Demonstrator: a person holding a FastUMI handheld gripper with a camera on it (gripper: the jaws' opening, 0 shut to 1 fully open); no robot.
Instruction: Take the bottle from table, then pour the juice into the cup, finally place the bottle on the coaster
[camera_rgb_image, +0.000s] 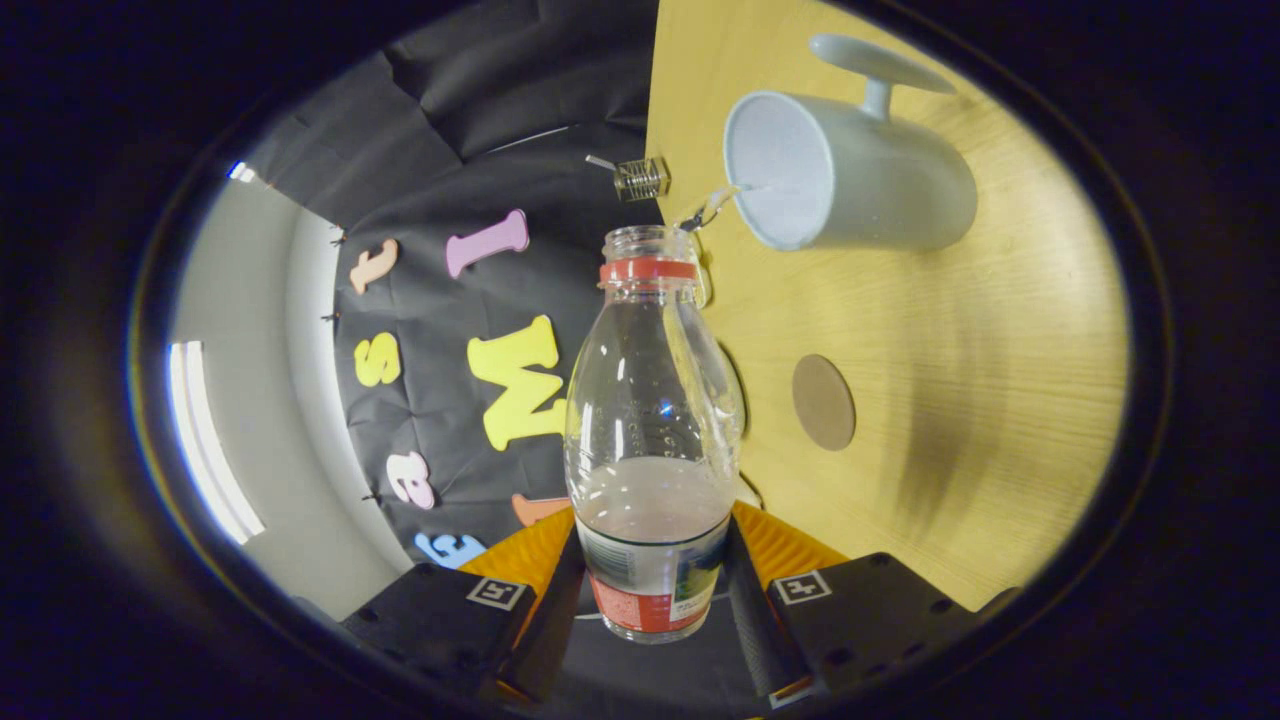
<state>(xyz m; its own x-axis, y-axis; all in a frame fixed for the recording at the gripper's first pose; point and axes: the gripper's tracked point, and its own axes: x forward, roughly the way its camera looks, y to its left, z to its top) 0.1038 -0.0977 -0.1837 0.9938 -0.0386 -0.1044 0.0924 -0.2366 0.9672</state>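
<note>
Two fingers of the gripper (655, 590) clamp the lower, labelled part of a clear plastic bottle (652, 440), one pressing on each side of it, so the gripper is closed around the bottle and carries it. The bottle has no cap; a red ring sits around its neck just under the open mouth. It is turned on its side relative to the wooden counter (960, 400), its mouth pointing toward a pale grey mug (850, 180) that stands on the counter beyond the fingers. A thin clear stream of liquid (712, 205) runs from the bottle's mouth into the opening of the mug. Some pale, cloudy liquid remains in the bottle, gathered near the label end, close to the fingers. A round brown coaster (824, 402) lies flat on the counter, beside the bottle's body and apart from the mug. Past the counter's edge, near the bottle's mouth, a small clear ridged object (640, 178) is seen against the black cloth wall; what it is cannot be told.
</note>
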